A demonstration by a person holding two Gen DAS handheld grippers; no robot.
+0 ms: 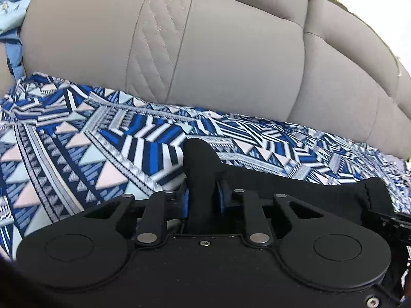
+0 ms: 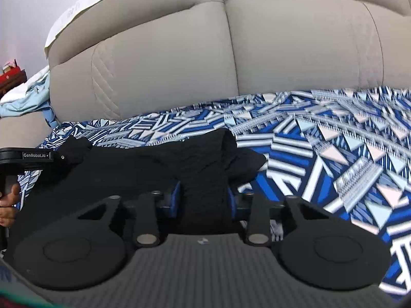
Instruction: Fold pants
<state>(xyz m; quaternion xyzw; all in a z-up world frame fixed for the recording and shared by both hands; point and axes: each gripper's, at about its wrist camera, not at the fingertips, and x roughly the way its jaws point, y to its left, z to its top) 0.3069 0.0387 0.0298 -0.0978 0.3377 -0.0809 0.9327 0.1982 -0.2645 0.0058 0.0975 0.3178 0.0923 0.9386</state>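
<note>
Left gripper pinches a black fold of the pants, which trail off toward 3 o'clock. Right gripper clamps a thicker bunch – cloth runs toward 9 o'clock. Long axis spans both hands, over the patterned cover before the sofa back.

The left gripper points forward and downward, its blue-padded fingers drawn in close and pinching a bunch of the black pants. The right gripper has the same downward tilt, its fingers clamped on a thicker fold (blue pads just visible either side). At the right view's left edge, a hand grips the other gripper's handle.
</note>
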